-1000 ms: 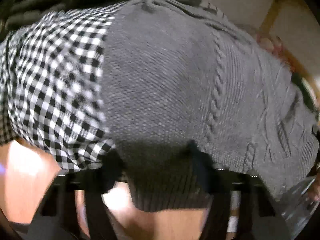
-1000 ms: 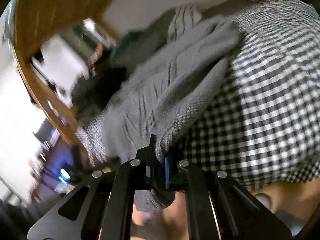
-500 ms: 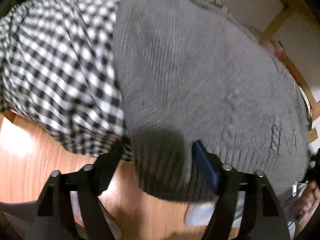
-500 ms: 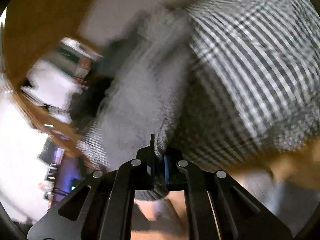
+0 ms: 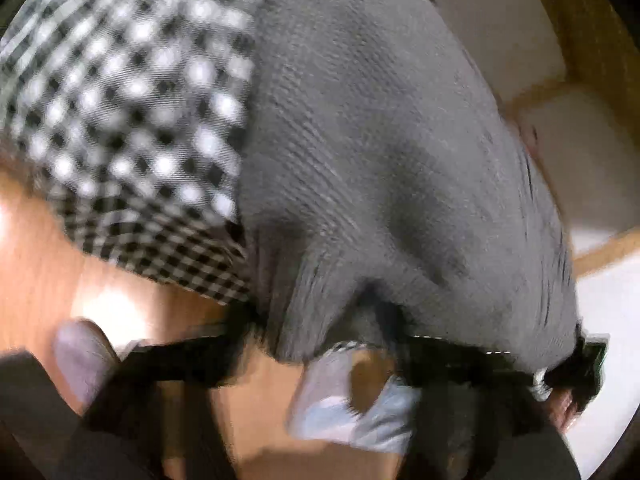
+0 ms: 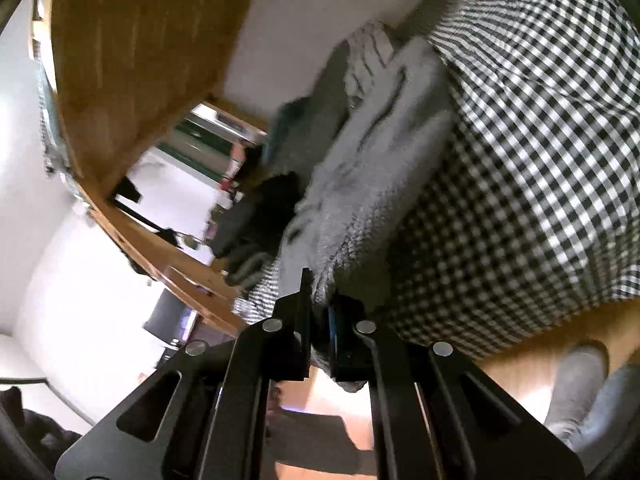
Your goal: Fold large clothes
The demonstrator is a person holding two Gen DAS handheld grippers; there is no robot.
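Note:
A grey knit sweater (image 5: 380,152) lies over a black-and-white checked cloth (image 5: 128,112) and hangs past its near edge. My left gripper (image 5: 320,332) straddles the sweater's hem; its jaws stand apart and the frame is blurred. In the right wrist view the sweater (image 6: 372,168) runs away from me over the checked cloth (image 6: 532,168). My right gripper (image 6: 320,312) is shut on the sweater's near edge.
Wooden floor (image 5: 52,264) lies below. The person's slippered feet show in the left wrist view (image 5: 352,408) and the right wrist view (image 6: 580,388). A wooden frame (image 6: 132,52), dark clothes (image 6: 256,216) and a white wall (image 5: 600,320) lie beyond.
The left gripper has pushed further in around the sweater's hem, which now bunches between its fingers. The right gripper keeps its hold and has swung back, showing the room again.

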